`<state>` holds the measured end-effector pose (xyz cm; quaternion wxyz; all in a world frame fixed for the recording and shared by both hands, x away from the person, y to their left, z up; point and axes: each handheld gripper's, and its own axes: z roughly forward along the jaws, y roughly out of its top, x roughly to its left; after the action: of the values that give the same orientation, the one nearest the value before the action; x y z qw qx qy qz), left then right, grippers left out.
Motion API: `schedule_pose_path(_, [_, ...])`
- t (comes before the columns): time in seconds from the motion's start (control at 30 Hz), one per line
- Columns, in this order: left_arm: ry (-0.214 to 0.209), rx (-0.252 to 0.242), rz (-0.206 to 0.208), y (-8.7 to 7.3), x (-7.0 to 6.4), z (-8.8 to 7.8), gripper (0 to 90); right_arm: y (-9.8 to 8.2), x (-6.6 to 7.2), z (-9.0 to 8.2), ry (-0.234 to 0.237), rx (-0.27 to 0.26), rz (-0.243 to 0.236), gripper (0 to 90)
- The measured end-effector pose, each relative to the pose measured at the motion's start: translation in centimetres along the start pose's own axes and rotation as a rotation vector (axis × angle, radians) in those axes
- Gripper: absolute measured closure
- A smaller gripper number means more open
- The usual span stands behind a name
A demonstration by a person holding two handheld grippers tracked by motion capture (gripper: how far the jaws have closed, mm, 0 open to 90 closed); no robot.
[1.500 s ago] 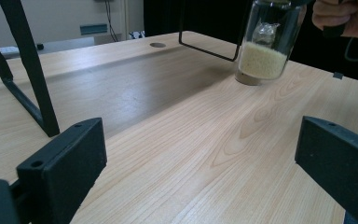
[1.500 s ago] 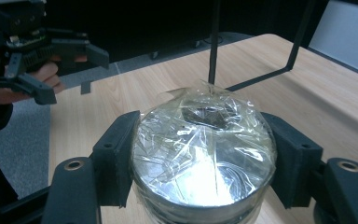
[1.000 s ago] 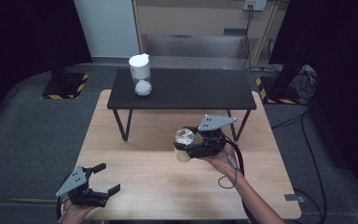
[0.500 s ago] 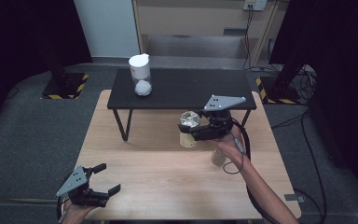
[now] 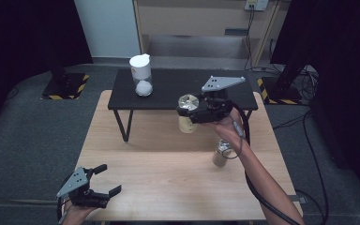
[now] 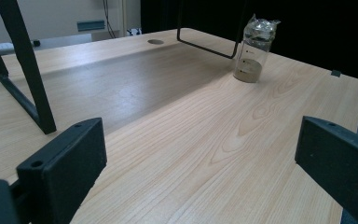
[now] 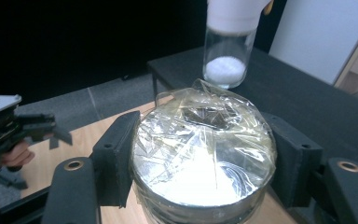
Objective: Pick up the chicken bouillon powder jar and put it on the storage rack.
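The right gripper (image 5: 191, 111) is carrying a glass jar (image 5: 187, 117) above the wooden table (image 5: 168, 164), its jaws clamped on the jar's sides just under the rim. Crinkled clear film is sealing the jar's round mouth, and pale powder is lying at its bottom. The step in hand is judged to be a transfer toward the black shelf (image 5: 178, 89), where a white-capped jar (image 5: 141, 75) of white powder is standing. The next move calls for an upright, level set-down. A second film-covered jar (image 5: 221, 153) is standing on the table. The left gripper (image 5: 101, 183) is resting near the table's front edge, jaws apart.
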<state>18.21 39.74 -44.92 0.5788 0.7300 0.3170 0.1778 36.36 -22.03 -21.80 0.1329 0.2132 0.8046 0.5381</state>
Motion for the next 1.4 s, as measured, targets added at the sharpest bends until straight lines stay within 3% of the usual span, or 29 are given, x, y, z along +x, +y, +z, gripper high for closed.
schedule_pose_path(0.6, [-0.002, 0.0, -0.003, 0.0, 0.1, -0.1, 1.1, 4.3, -1.5, 1.4, -0.079, -0.018, 0.016, 34.9])
schedule_pose_path(1.4, [-0.001, -0.003, -0.007, -0.1, 0.2, -0.2, 1.2, 5.3, -3.5, 5.1, -0.219, -0.049, 0.082, 34.9])
